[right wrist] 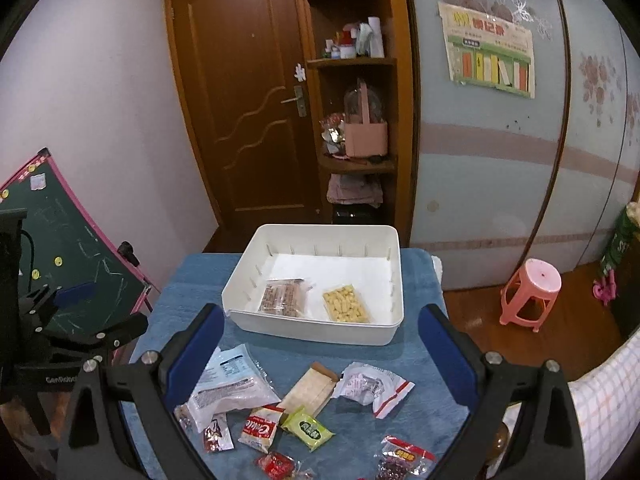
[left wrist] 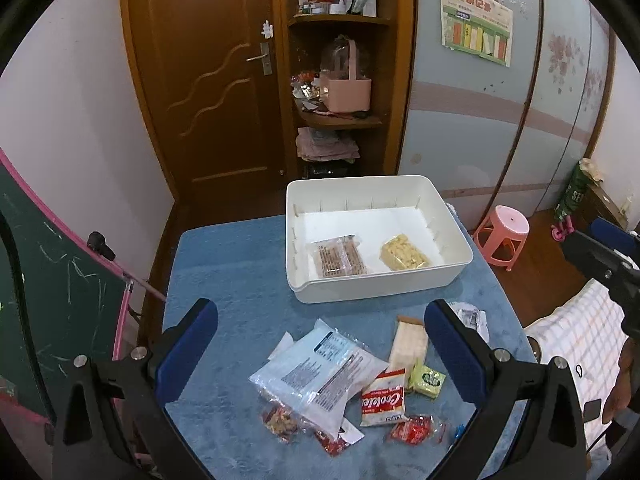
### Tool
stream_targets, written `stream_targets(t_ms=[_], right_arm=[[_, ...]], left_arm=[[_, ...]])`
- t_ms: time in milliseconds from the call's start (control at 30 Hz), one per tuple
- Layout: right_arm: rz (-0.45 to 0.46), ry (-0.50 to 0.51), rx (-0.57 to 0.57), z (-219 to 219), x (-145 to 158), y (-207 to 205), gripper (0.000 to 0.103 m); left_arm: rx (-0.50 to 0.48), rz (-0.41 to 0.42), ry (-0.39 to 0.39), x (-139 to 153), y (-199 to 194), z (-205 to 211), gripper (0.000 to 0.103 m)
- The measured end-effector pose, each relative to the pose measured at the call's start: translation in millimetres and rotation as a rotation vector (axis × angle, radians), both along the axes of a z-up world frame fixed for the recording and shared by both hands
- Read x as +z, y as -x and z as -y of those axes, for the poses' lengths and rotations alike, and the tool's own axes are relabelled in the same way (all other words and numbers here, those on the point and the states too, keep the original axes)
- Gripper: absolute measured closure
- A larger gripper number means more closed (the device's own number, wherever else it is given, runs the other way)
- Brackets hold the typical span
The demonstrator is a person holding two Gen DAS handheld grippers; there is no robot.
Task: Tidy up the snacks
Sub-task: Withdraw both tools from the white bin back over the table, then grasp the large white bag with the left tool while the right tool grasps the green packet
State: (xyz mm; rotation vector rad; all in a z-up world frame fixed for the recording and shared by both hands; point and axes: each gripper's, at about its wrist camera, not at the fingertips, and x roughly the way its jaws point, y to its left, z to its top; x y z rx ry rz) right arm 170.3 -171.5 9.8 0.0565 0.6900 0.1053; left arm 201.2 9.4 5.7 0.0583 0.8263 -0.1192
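Blue-covered table point(left wrist: 240, 264) filling the lower middle of both views, with a brown wooden door point(left wrist: 208, 80) at 12 o'clock behind it and an open corner shelf point(left wrist: 340, 120) just right of the door, crowded with bottles, a pink basket and folded cloth. Pale sliding wardrobe point(left wrist: 480, 120) at 1 to 2 o'clock, a colourful poster point(left wrist: 476, 28) stuck on it. Green chalkboard with pink frame point(left wrist: 60, 272) leaning at 9 o'clock beside the table; pink plastic stool point(left wrist: 506, 236) on the wood floor at 3 o'clock.

White bin point(left wrist: 384, 292) on the far half of the table, holding a brown bar packet point(left wrist: 338, 258) at its left and a yellow snack packet point(left wrist: 404, 257) at its right, the two apart.

Loose snacks on the near half, all outside the bin: large clear bag with printed label point(left wrist: 320, 368), partly overlying smaller packets; long beige wafer pack point(left wrist: 408, 344); crumpled white wrapper point(right wrist: 368, 388) at its right; red-and-white cookie packet point(left wrist: 383, 398); green packet point(left wrist: 429, 380) touching it; red packets point(left wrist: 412, 428) nearest the camera.

Left gripper point(left wrist: 320, 348) spread wide above the pile, blue fingers point(left wrist: 188, 352) either side, gripping nothing. Right gripper point(right wrist: 320, 364) likewise spread and empty, above the same pile.
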Motion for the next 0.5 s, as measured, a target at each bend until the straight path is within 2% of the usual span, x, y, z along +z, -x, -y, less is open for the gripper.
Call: stream_targets(t_ms=[267, 367, 500], right_arm=[[-0.026, -0.044, 0.069, -6, -6, 22, 0.004], [-0.055, 0.005, 0.106, -14, -16, 30, 0.004], [-0.036, 0.062, 0.115, -19, -30, 41, 0.004]], left_arm=[[-0.044, 0.001, -0.014, -5, 25, -9, 0.000], [-0.059, -0.009, -0.013, -12, 32, -13, 0.000], [-0.069, -0.020, -0.029, -26, 39, -19, 0.000]])
